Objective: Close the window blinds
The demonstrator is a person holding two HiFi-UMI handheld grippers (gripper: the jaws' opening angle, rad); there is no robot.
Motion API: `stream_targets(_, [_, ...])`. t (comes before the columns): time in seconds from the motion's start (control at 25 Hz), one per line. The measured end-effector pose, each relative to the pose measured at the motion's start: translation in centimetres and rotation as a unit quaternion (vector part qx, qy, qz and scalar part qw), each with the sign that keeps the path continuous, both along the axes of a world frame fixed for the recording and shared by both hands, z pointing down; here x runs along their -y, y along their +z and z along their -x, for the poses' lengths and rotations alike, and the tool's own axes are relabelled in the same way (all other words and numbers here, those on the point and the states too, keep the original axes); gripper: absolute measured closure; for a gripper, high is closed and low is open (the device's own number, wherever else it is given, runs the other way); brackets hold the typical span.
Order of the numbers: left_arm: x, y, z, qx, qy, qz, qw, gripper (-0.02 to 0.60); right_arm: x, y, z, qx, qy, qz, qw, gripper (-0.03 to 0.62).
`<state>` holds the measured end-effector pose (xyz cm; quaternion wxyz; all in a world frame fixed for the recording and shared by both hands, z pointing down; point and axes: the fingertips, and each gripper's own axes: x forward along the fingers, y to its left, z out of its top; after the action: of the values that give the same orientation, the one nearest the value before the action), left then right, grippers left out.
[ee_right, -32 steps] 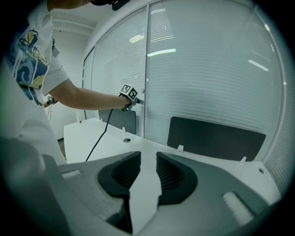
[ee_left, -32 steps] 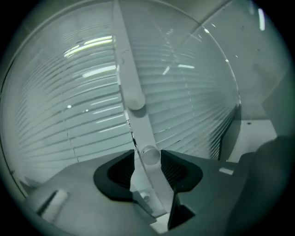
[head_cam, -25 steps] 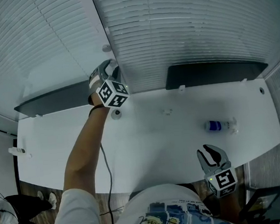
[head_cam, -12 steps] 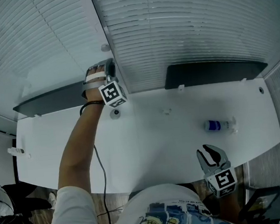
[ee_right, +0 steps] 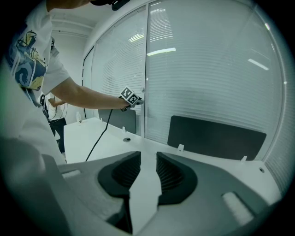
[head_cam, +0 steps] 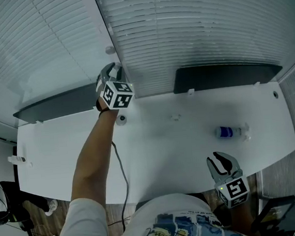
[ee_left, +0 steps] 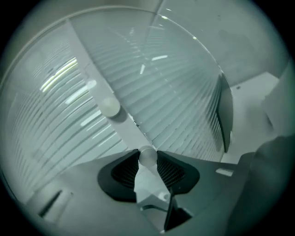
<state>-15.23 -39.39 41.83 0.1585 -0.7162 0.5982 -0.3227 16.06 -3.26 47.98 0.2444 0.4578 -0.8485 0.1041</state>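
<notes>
Office desk (head_cam: 166, 149) under slatted window blinds (head_cam: 196, 27): left gripper (head_cam: 113, 71) on round control knob (ee_left: 147, 156).
The left jaws, having just been closing, are clamping the knob on the upright frame post (ee_left: 87, 69). The knob is pointing straight out at the gripper, its axis along the jaws, with the slats running level. The right gripper (head_cam: 220, 160) is hanging well apart from it, jaws parted and empty.
</notes>
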Motion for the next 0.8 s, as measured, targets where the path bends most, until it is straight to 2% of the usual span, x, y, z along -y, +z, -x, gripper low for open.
stream_targets(0.08, [0.0,-0.2,0.3,-0.088,-0.024,0.005,0.9958,0.453,0.0,-0.1,0.1,-0.002,0.0,0.002,1.0,0.5])
stream_targets(0.16, [-0.1,-0.5,0.6,-0.175,-0.045,0.013,0.9834,0.454,0.0,-0.1,0.1,-0.002,0.0,0.003,1.0,0.5])
stream_targets(0.2, [0.0,-0.6,0.7,-0.218,-0.055,0.019,0.9742,0.454,0.1,-0.1,0.1,-0.002,-0.001,0.003,1.0,0.5])
stream_targets(0.28, [0.0,-0.5,1.0,-0.308,-0.072,0.033,0.948,0.454,0.1,0.0,0.1,-0.002,-0.002,0.004,1.0,0.5])
stream_targets(0.36, [0.2,-0.1,1.0,-0.401,-0.081,0.052,0.9111,0.454,0.2,0.2,0.2,-0.001,-0.003,0.005,1.0,0.5])
stream_targets(0.44, [0.3,0.2,1.1,-0.47,-0.086,0.067,0.8761,0.454,0.2,0.3,0.1,-0.001,-0.004,0.004,1.0,0.5])
stream_targets(0.48, [0.3,0.2,1.1,-0.491,-0.086,0.072,0.864,0.455,0.3,0.2,0.2,-0.002,-0.004,0.003,1.0,0.5])
stream_targets(0.52, [0.2,0.1,1.2,-0.503,-0.085,0.075,0.857,0.454,0.3,0.1,0.2,-0.002,-0.005,0.004,1.0,0.5])
stream_targets(0.56, [0.3,0.1,1.2,-0.506,-0.083,0.077,0.8553,0.454,0.3,0.1,0.3,-0.002,-0.005,0.004,1.0,0.5])
stream_targets(0.6, [0.3,0.0,1.2,-0.5,-0.079,0.078,0.8589,0.454,0.3,0.0,0.3,-0.002,-0.005,0.004,1.0,0.5])
stream_targets(0.8, [0.3,0.0,1.0,-0.415,-0.059,0.069,0.9055,0.449,0.3,-0.3,0.3,-0.004,-0.006,0.003,1.0,0.5])
